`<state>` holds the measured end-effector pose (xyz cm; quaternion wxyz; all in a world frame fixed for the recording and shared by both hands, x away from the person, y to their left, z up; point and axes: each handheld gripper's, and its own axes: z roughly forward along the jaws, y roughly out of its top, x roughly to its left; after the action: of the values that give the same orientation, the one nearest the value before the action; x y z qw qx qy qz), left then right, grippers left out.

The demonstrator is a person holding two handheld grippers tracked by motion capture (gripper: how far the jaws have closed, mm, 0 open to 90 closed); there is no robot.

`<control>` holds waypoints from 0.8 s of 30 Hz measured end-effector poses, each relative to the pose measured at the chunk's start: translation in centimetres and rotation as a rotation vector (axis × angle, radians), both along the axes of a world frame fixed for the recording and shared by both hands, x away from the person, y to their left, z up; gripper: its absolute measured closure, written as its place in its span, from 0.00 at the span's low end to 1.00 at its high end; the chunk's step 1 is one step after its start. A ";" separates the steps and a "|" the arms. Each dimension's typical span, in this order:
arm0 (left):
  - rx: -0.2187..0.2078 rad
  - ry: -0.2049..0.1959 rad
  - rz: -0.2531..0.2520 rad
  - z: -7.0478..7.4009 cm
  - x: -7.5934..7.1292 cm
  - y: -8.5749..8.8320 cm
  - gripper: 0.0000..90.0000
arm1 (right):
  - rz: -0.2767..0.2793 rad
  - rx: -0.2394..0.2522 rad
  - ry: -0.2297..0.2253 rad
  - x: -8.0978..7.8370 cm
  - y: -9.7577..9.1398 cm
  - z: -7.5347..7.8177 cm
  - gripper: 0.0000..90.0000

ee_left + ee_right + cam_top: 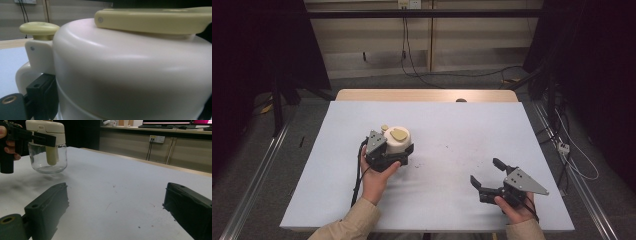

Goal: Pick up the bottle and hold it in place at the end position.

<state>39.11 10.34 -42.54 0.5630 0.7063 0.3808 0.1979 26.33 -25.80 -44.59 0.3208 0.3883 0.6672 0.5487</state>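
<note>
While the left gripper (398,153) clamps the jar (398,140) by its white cap, left of centre in the high view, the glass base looks to hang just above the table (462,130), probably so the grip stays off the slippery glass. At lower right, the right gripper (486,176) rests low with its jaws wide apart, holding nothing, seemingly waiting.

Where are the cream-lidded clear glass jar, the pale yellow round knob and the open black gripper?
Cream-lidded clear glass jar (47,162): right gripper view, on its glass wall.
Pale yellow round knob (39,28): left gripper view, on its flat cap.
Right gripper (486,173): high view, midway between its spread fingertips.
</note>
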 end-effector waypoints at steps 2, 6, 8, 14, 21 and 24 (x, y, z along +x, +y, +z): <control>0.007 0.007 -0.008 0.0 0.3 -0.2 0.07 | 0.000 0.000 0.001 0.0 0.0 0.0 0.05; 0.011 0.010 -0.021 0.0 0.7 -0.4 0.07 | -0.001 -0.001 -0.003 0.0 0.0 0.0 0.05; 0.006 0.015 -0.017 0.0 0.7 -0.5 0.07 | -0.001 0.000 -0.001 0.0 0.0 0.0 0.05; 0.013 0.023 -0.014 -0.1 0.9 -0.6 0.07 | 0.004 -0.001 0.000 0.1 0.1 0.0 0.05; 0.011 0.016 -0.017 0.3 1.2 -0.8 0.07 | 0.013 -0.001 0.000 0.1 0.2 0.0 0.05; 0.004 0.015 -0.018 0.4 1.4 -1.0 0.07 | 0.013 0.002 0.002 0.1 0.1 0.0 0.05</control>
<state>40.49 9.37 -42.10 0.5606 0.7121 0.3783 0.1885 26.45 -25.68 -44.62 0.3163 0.3850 0.6696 0.5508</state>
